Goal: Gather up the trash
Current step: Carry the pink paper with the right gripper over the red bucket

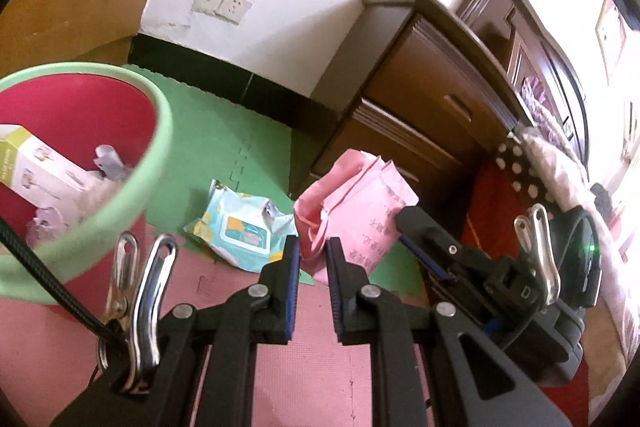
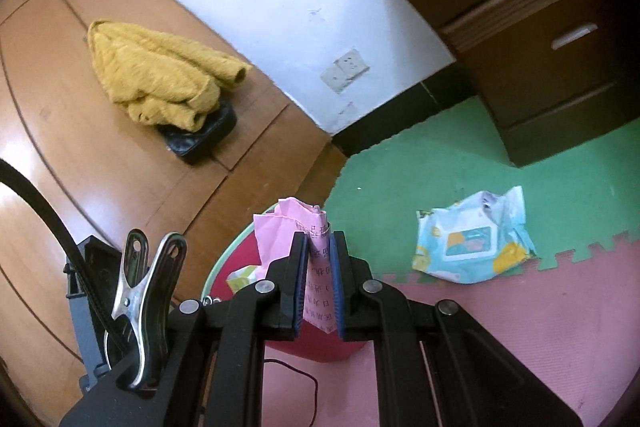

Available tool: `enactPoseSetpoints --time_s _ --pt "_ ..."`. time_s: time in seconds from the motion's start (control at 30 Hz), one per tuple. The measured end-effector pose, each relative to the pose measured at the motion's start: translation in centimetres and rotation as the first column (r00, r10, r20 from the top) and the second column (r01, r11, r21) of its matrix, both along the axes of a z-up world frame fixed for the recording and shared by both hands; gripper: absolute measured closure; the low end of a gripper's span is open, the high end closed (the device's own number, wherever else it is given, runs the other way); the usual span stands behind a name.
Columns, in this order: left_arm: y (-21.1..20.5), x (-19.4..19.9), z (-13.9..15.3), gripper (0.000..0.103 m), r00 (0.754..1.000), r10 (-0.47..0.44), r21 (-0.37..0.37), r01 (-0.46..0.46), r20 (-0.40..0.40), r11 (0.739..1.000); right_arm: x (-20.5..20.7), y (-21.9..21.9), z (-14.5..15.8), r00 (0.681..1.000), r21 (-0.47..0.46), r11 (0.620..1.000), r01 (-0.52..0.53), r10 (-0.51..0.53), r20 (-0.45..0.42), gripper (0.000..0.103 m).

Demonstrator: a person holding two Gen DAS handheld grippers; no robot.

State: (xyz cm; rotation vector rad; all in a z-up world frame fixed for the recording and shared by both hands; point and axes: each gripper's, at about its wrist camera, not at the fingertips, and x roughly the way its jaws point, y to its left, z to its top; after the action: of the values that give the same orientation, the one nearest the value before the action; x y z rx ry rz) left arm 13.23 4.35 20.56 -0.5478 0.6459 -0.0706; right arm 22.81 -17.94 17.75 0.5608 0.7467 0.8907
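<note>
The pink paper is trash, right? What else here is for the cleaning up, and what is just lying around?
For the job:
- pink paper, held by both grippers
- wipes packet on the green mat
- red bin, with a box already inside

Just lying about:
- yellow sweater
- black bag under it
- brown drawers

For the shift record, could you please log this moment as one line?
left gripper: shut on pink paper | right gripper: shut on pink paper | bin: holds trash | wipes pack: on floor mat

Chinese print on pink paper
</note>
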Motion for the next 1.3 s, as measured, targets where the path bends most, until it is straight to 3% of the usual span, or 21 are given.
enactPoseSetpoints --time_s 0.3,0.53,1.03,1.3 --pt "4.3 -2.6 1.9 0.089 0.996 0.077 -0.013 -0.076 0.051 0.997 -1.9 4.9 3.6 0.996 -0.034 0.997 -0.066 0.068 0.063 0.091" --pt "9.2 -4.2 2.2 0.089 0.984 0.171 -0.047 -0.168 0.059 0.985 -2.6 10.0 4.7 0.989 -0.052 0.991 -0.122 0.126 0.073 0.091" --pt "16.4 -5.5 -0.5 0.089 0.934 0.351 -0.038 -0.354 -0.065 0.934 -2.6 20.6 2.9 0.974 -0.128 0.967 -0.22 0.225 0.019 0.091" --pt "17.5 -5.4 -1.6 0.087 0.906 0.398 -0.005 -0.403 -0.14 0.915 -3.2 22.9 1.8 0.97 -0.175 0.954 -0.241 0.244 -0.006 0.088"
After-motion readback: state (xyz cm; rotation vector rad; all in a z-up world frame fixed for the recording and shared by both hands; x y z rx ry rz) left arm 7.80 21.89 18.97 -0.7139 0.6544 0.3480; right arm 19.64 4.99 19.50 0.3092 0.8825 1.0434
